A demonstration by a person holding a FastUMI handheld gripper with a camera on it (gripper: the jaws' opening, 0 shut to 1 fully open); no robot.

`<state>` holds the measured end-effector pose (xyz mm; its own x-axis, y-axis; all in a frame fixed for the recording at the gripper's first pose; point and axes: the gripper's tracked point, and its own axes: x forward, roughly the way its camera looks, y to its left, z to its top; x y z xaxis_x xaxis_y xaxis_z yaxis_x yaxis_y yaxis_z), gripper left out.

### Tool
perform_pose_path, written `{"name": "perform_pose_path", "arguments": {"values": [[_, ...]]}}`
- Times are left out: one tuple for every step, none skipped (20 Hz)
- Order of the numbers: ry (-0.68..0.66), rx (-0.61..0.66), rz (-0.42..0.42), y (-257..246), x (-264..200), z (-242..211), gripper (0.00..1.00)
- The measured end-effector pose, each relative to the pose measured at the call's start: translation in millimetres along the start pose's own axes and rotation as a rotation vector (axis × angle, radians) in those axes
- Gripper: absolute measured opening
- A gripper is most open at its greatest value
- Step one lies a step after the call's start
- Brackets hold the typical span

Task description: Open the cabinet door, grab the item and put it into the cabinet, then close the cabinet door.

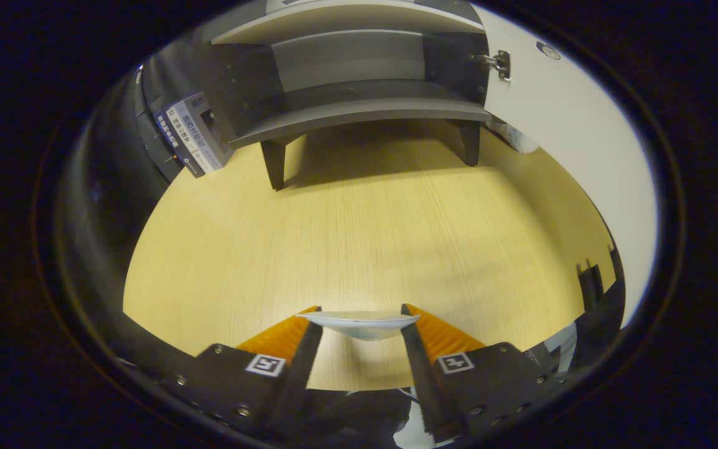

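gripper view | gripper (359, 319) clamps shallow smooth dish (359, 324) (pale) | cabinet (359, 93) open, woodgrain table (359, 237)

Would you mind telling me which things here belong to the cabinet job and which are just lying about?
Job:
- white dish, clamped between the gripper jaws
- grey cabinet, shelves bare
- its white door, swung open

Lying about:
- labelled box leaning beside the cabinet
- wooden table, under it all

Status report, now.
Gripper shut on white dish, held above table. Cabinet ahead, door open. Path clear.
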<state>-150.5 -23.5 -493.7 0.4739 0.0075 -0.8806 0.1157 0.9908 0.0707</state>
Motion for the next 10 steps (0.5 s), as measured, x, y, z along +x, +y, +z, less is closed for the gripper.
{"name": "perform_pose_path", "arguments": {"values": [[0.0, 0.012, -0.003, -1, 2, -1, 0.64], [0.004, 0.016, -0.005, 1, 1, -1, 0.55], [-0.003, 0.019, -0.019, -1, -5, -8, 0.55], [-0.005, 0.01, -0.027, -5, 1, 0, 0.47], [-0.003, 0.004, -0.016, -5, 1, -1, 0.47], [-0.002, 0.002, -0.006, -4, 1, -1, 0.47], [-0.004, -0.002, -0.001, -4, -1, 0, 0.47], [-0.005, -0.007, 0.003, -4, -3, 0, 0.47], [-0.011, -0.01, 0.01, -4, -6, 2, 0.47], [-0.017, -0.012, 0.018, -2, -10, 6, 0.47]]}}
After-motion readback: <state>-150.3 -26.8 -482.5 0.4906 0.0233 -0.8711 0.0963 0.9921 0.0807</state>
